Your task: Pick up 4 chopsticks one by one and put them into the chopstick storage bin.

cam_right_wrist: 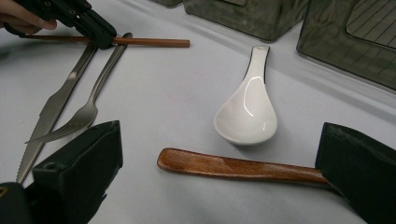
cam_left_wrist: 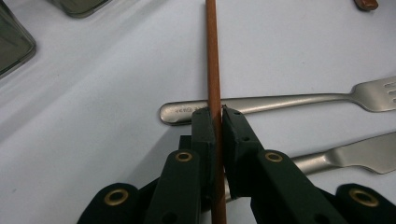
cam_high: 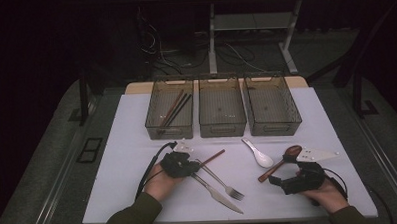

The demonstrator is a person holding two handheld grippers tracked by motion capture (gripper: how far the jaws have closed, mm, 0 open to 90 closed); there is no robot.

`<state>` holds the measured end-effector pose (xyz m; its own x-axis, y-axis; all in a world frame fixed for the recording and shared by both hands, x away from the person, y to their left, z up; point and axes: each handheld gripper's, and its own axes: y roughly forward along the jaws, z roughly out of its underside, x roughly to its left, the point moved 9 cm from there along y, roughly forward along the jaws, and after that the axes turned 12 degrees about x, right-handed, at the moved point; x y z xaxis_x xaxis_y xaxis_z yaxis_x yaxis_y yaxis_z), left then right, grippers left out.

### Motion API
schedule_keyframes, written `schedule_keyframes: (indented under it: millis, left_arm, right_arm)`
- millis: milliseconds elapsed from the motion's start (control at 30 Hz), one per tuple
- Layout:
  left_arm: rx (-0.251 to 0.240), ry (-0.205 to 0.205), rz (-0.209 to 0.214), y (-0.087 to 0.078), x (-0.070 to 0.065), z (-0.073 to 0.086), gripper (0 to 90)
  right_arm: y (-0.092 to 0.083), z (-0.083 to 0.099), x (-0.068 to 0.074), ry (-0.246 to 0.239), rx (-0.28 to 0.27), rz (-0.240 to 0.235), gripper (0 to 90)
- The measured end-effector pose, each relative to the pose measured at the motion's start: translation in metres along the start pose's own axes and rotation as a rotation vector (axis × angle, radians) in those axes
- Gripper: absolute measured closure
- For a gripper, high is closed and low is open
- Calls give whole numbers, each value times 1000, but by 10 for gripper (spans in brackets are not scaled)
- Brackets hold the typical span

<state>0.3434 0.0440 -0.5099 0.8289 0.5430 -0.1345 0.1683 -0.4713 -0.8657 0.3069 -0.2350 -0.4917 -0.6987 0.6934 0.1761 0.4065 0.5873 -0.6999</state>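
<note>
High view first: two chopsticks [cam_high: 175, 109] already lie in the left bin [cam_high: 170, 127], while the fork [cam_high: 220, 180], knife [cam_high: 217, 193], white spoon [cam_high: 257, 153] and wooden spoon [cam_high: 279, 163] wait on the table [cam_high: 128, 159]. Left gripper [cam_left_wrist: 217, 119] pinches the brown chopstick [cam_left_wrist: 213, 56], lying across the fork handle. Right gripper [cam_right_wrist: 219, 163] stands spread wide, its jaws on either side of the wooden spoon's handle, holding nothing.

I can make out small stamped lettering on the end of the silver metal fork handle [cam_left_wrist: 187, 111], just left of my left hand-held gripper [cam_left_wrist: 218, 113] tips, but it's too tiny to read.
</note>
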Motion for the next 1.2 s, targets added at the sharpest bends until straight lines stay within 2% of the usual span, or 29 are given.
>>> schedule_keyframes:
  millis: [367, 800, 1200]
  left_arm:
    - [1, 7, 7, -3, -1, -1, 828]
    - [-34, 2, 44, -15, -2, -4, 830]
    - [-49, 3, 55, -25, 2, -3, 830]
  right_arm:
    - [0, 0, 0, 0, 0, -2, 5]
    - [0, 0, 0, -2, 1, -3, 5]
    - [0, 0, 0, -4, 1, -3, 5]
